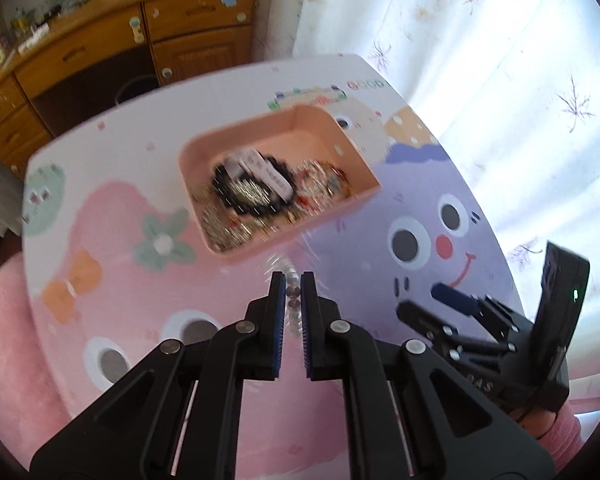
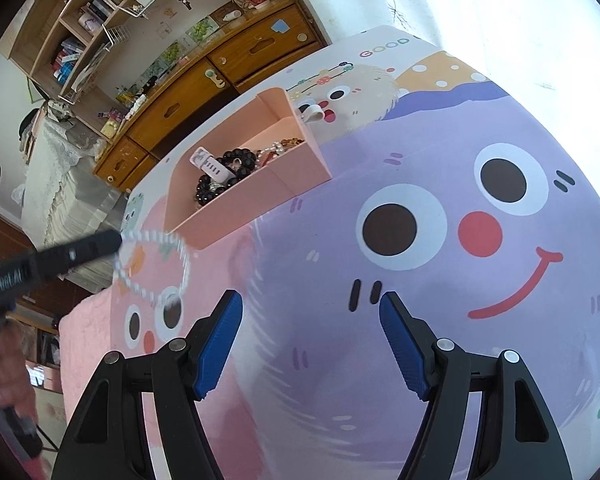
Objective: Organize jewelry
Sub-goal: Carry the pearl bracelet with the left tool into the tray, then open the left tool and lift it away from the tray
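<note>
My left gripper (image 1: 293, 280) is shut on a clear bead bracelet (image 1: 293, 304) and holds it above the table, just short of the pink box (image 1: 364, 168). In the right wrist view the bracelet (image 2: 184, 264) hangs as a loop from the left gripper (image 2: 114, 242), near the box's (image 2: 276, 184) front corner. The box holds a black bead bracelet (image 1: 256, 210), a white strap (image 1: 268, 174) and several shiny pieces. My right gripper (image 2: 310, 304) is open and empty over the purple face on the table cover; it also shows in the left wrist view (image 1: 424, 302).
The table (image 2: 520, 340) has a cartoon cover in pink and purple. A small white ring-like item (image 2: 312, 112) lies behind the box. A wooden dresser (image 1: 100, 52) stands behind the table and a curtain (image 1: 480, 60) hangs to the right.
</note>
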The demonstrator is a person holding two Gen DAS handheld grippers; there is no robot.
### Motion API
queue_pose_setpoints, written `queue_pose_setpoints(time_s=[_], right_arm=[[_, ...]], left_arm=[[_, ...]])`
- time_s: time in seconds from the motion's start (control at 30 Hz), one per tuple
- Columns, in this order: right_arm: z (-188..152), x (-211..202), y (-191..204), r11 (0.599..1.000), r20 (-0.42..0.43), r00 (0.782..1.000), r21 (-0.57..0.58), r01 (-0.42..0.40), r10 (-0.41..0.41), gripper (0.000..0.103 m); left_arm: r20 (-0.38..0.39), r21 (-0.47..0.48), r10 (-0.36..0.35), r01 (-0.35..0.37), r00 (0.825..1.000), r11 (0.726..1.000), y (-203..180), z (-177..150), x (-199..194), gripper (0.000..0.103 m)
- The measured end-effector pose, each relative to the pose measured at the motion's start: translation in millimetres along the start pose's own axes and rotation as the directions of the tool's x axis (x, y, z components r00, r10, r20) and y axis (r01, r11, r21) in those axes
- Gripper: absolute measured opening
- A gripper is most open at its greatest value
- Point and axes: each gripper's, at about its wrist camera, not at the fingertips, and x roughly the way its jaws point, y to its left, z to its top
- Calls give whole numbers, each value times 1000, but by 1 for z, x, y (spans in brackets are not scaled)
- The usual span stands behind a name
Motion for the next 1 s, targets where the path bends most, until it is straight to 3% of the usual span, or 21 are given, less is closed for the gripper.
queue_pose_setpoints(time_s=[0.37,0.47,0.57,0.63,0.67,0.7,0.77,0.8,0.87,0.93,1.0], right_arm=[[-15,-48,24,1000,17,1000,-10,-12,12,72],[-22,-68,29,1000,26,1000,-13,-5,6,72],[-28,-90,33,1000,39,999,-16,3,-2,72],[-32,-105,36,1000,57,998,-23,8,-7,78],[-32,-112,36,1000,68,998,-29,11,-9,79],[-34,-121,38,999,86,996,-38,14,-11,81],[-35,-135,38,998,112,994,-53,20,-14,84],[-36,-140,38,998,122,992,-63,26,-18,85],[-34,-149,36,996,139,990,-78,46,-35,86],[-32,-157,33,994,156,986,-88,71,-57,88],[-30,-164,31,988,158,983,-105,112,-94,91]], left_arm=[[89,20,118,-121,989,992,17,44,-16,5],[110,20,120,-123,987,992,20,52,-14,5],[113,-2,135,-136,984,991,22,59,-7,6],[93,-14,157,-156,983,988,23,63,-1,9],[81,-15,176,-176,981,984,21,64,0,19],[80,-21,193,-192,978,981,20,64,-1,38],[109,-45,201,-197,974,979,18,59,-9,65],[129,-54,201,-195,971,979,16,54,-15,70],[137,-59,211,-204,968,977,11,40,-24,70],[107,-67,229,-223,968,973,7,21,-30,71],[31,-80,254,-251,967,965,4,-3,-31,71]])
